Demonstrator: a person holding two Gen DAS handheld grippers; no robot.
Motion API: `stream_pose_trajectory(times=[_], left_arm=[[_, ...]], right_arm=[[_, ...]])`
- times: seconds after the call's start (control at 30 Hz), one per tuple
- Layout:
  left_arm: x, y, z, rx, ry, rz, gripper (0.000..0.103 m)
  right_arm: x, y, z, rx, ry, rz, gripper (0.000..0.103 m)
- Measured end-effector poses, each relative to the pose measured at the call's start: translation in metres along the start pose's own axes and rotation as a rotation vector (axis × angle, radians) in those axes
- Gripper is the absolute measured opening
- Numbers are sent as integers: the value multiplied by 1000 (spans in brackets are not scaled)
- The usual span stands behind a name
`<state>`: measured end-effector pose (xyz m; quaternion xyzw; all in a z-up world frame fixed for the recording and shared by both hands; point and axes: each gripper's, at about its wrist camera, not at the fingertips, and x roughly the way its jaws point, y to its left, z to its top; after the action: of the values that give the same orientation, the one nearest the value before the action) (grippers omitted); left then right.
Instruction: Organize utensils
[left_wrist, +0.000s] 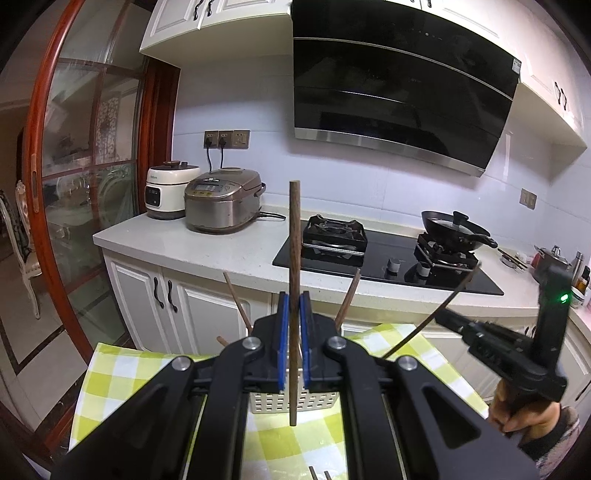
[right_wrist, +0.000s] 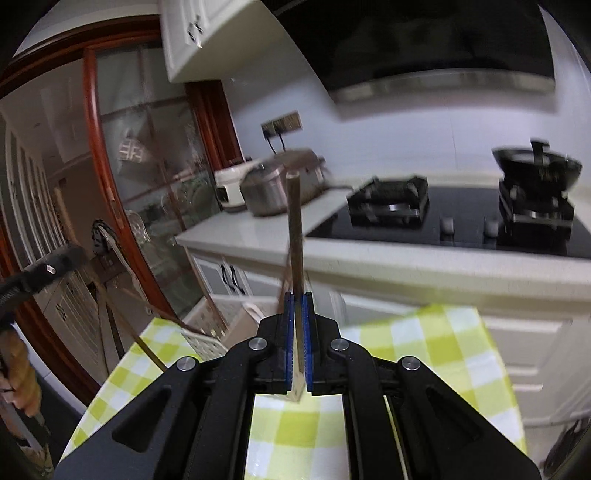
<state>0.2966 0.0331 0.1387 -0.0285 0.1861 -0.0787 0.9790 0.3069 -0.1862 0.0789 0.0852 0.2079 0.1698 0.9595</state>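
Each tool (left_wrist: 294, 295) (right_wrist: 298, 295) grips a chopstick (left_wrist: 294, 236) (right_wrist: 295, 229) above the white basket (left_wrist: 317, 402)

Both wrist views toward shared stove (left_wrist: 388, 258)

Home kitchen. Black glass gas hob (left_wrist: 384, 258) set in a white stone counter (left_wrist: 207, 251), black slanted range hood (left_wrist: 399, 85) above. Two rice cookers (left_wrist: 221, 203) at centre left, cream panelled wall cabinets (left_wrist: 177, 26) along the top.
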Motion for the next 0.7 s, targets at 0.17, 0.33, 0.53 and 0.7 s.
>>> stream_pose_trajectory(times=[0.17,0.33,0.53,0.7], left_arm=[[6,-3,11,6,-4,1,6],[15,-3,24,11,0,11,6],[14,2,10,-6,20,1,6],[12,5,-1,-1,33,3,6]], right_arm=[[2,16,24,-47,2,7,1],[6,31,42,-93,9,5,1],[30,23,-5,-146,197,-11,28],[93,-23,-80,-64,393,-87,51]])
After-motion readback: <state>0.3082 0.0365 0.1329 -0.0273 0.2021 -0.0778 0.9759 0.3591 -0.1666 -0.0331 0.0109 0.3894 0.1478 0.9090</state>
